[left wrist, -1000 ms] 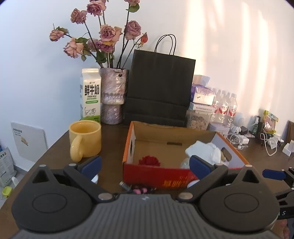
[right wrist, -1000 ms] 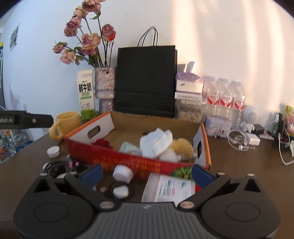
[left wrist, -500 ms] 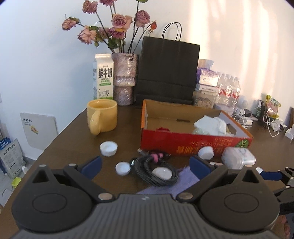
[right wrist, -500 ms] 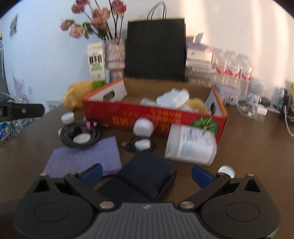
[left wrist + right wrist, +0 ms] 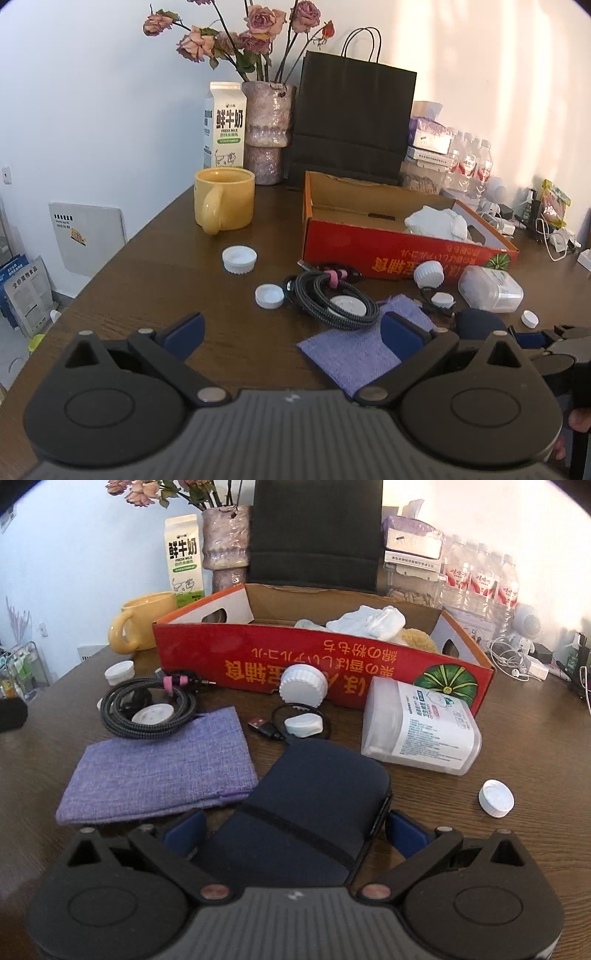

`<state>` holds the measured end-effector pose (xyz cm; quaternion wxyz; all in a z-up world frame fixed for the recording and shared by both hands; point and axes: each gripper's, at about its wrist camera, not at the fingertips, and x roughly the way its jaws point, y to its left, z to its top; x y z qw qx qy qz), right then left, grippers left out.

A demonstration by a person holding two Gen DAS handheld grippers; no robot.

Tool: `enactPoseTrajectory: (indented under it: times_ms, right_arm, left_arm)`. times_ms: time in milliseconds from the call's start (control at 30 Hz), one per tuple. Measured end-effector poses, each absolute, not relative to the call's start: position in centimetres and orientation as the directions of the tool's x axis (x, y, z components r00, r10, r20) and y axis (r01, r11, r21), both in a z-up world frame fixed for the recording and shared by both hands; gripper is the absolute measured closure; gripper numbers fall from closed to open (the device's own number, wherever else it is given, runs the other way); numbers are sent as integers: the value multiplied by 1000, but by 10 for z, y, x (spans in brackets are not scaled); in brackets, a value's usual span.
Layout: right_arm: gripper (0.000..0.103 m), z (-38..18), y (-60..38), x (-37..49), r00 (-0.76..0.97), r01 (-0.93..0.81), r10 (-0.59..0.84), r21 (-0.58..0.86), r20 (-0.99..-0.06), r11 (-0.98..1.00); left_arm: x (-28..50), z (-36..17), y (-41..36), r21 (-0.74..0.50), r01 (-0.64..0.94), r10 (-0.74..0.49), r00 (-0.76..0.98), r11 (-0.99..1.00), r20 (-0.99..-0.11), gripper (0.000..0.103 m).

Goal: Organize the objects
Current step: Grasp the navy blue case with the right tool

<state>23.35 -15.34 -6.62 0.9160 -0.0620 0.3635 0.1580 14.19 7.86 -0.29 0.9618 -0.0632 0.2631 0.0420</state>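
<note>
Navy fabric fills the space between the spread fingers of the right gripper (image 5: 295,829): a dark blue zip case (image 5: 314,805) lies flat on the wooden table (image 5: 517,738), its near end between the blue pads, though contact with them cannot be made out. At 10 o'clock from the case lies a purple cloth pouch (image 5: 162,768), its edge touching the case. The left gripper (image 5: 291,330) hangs wide and empty above the table, the pouch under its right finger. At 12 o'clock stands a red cardboard box (image 5: 332,668) holding crumpled white tissue (image 5: 369,620) and a yellow sponge (image 5: 419,638), the rest hidden by its wall. A clear plastic jar (image 5: 421,731) lies on its side against the box; its contents are unreadable.
</note>
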Motion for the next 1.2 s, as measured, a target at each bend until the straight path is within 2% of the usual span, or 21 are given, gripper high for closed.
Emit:
enactPoseTrajectory:
  times_ms: [167, 433, 700, 933, 1200]
  right_arm:
    - [6, -65, -161, 233, 678, -368, 279, 14, -680, 930]
    - [21, -60, -181, 234, 635, -484, 351, 0, -688, 875]
    - [26, -61, -186, 233, 646, -484, 365, 10, -670, 875]
    - [32, -64, -185, 220, 705, -466, 357, -21, -612, 885]
    - [34, -61, -185, 210, 768, -439, 331, -75, -549, 895]
  left_arm:
    - [140, -7, 79, -100, -113, 45, 854, 989, -519, 0]
    - [139, -11, 86, -95, -137, 66, 844, 986, -532, 0]
    - [145, -16, 96, -84, -174, 101, 834, 981, -542, 0]
    - [149, -18, 109, -57, -200, 138, 827, 978, -546, 0]
    - [165, -23, 124, -12, -226, 181, 810, 974, -558, 0]
